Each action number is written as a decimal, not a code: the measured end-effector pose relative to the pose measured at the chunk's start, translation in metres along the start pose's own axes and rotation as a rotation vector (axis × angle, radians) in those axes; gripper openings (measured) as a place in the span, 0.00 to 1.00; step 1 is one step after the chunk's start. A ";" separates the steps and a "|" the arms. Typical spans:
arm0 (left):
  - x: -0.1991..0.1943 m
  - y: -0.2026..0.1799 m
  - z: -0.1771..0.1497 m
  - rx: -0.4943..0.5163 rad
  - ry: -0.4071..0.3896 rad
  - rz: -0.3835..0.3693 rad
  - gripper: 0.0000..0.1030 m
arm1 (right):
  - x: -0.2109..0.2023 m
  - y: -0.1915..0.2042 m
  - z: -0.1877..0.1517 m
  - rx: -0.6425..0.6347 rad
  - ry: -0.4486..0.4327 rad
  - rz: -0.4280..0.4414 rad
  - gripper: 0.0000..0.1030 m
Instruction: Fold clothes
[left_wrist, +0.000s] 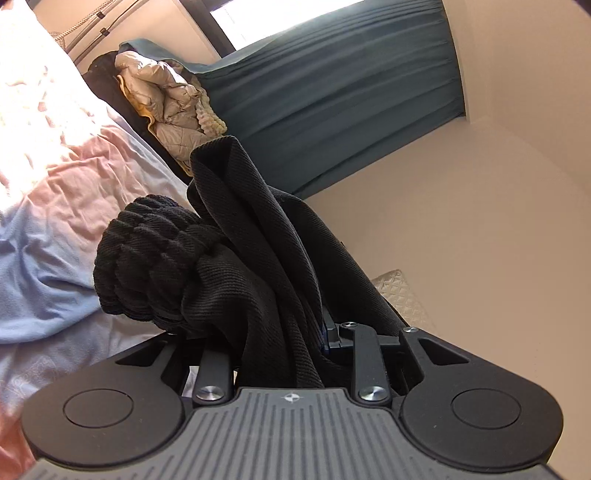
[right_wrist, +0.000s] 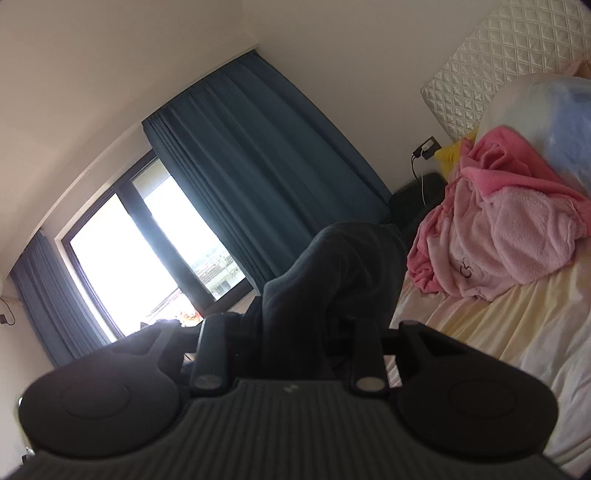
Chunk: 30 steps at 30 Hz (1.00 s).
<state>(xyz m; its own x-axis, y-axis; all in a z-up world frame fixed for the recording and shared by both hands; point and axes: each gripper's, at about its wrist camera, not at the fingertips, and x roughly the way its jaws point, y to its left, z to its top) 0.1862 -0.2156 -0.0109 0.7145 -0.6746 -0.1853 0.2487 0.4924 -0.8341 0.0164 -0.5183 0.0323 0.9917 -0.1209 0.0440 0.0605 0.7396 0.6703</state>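
Bunching up between the fingers of the left gripper (left_wrist: 284, 325), a black knit garment (left_wrist: 255, 266) is filling the middle of the left wrist view; the jaws are pressing together on its folds, and a ribbed cuff (left_wrist: 147, 258) is bulging out to one side. The cloth is hiding the fingertips and blocking much of what lies straight ahead. Beside it, a pink and blue bedsheet (left_wrist: 55, 184) is spreading under bright light, with a beige quilted jacket (left_wrist: 166, 107) heaped near a teal curtain (left_wrist: 332, 92).

In the right wrist view, the right gripper (right_wrist: 295, 325) is pinching another part of the same dark fabric (right_wrist: 332, 266), which is rising in front of the lens. A window (right_wrist: 129, 258) is glowing behind it, a pink fleece pile (right_wrist: 498, 229) is lying on a pale yellow sheet (right_wrist: 480, 332), and a quilted headboard (right_wrist: 498, 62) is standing against the wall.
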 end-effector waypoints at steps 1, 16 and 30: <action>0.017 0.006 -0.005 0.010 0.017 0.011 0.29 | 0.002 -0.014 -0.004 0.001 -0.023 -0.033 0.29; 0.104 0.102 -0.046 0.123 0.220 0.148 0.66 | 0.065 -0.170 -0.124 0.209 0.231 -0.486 0.40; -0.025 0.058 0.010 0.445 0.227 0.231 1.00 | 0.010 -0.087 -0.083 -0.013 0.022 -0.547 0.64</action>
<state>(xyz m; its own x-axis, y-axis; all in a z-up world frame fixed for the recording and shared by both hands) 0.1891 -0.1644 -0.0495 0.6366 -0.5986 -0.4863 0.3898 0.7938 -0.4668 0.0303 -0.5286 -0.0871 0.8174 -0.4765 -0.3238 0.5692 0.5812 0.5816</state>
